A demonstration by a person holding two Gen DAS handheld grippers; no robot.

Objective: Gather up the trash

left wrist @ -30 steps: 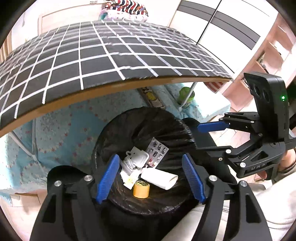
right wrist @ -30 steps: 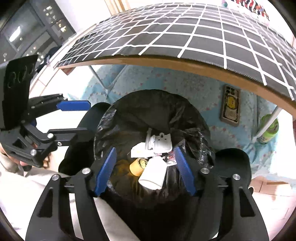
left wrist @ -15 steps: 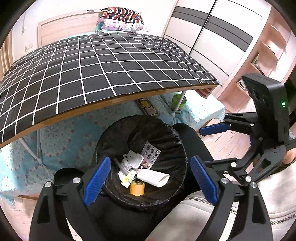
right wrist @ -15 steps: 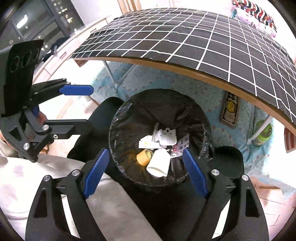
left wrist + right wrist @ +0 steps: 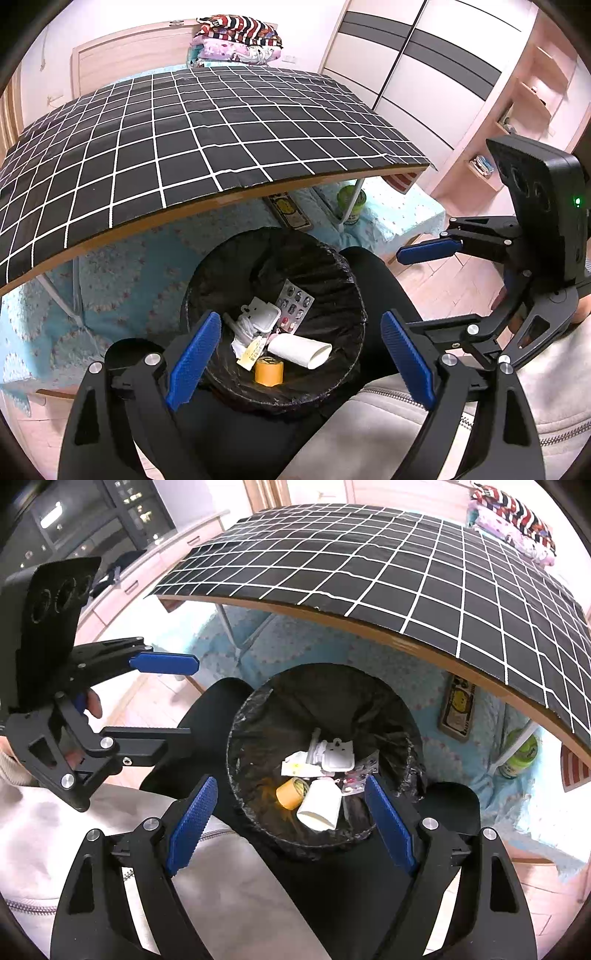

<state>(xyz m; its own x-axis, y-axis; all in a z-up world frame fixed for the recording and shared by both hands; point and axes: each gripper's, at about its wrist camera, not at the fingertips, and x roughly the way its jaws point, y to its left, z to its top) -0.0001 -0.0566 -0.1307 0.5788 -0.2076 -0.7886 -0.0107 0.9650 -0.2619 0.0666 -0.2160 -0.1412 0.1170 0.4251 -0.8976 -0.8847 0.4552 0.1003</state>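
Note:
A round bin with a black liner point(image 5: 343, 280) point(image 5: 255, 716) stands on the floor between the person's legs. In it lie a white paper cup point(image 5: 299, 350) point(image 5: 319, 805), a yellow tape roll point(image 5: 269, 371) point(image 5: 290, 793), a pill blister pack point(image 5: 293, 304) point(image 5: 356, 777), a white plastic piece point(image 5: 262, 317) point(image 5: 338, 757) and crumpled paper. My left gripper point(image 5: 301, 363) point(image 5: 162, 698) is open and empty above the bin. My right gripper point(image 5: 290, 825) point(image 5: 417, 288) is open and empty above the bin's other side.
A table with a black white-grid cloth point(image 5: 184, 140) point(image 5: 406, 568) overhangs behind the bin. Under it lie a blue floral mat point(image 5: 147, 258), a flat printed box point(image 5: 290, 212) point(image 5: 458, 709) and a green bottle point(image 5: 351, 201) point(image 5: 521, 755) by a table leg. Wardrobe and shelves are at right.
Both grippers have risen and pulled back from the bin, still open and empty. The bin looks smaller and more of the table top shows.

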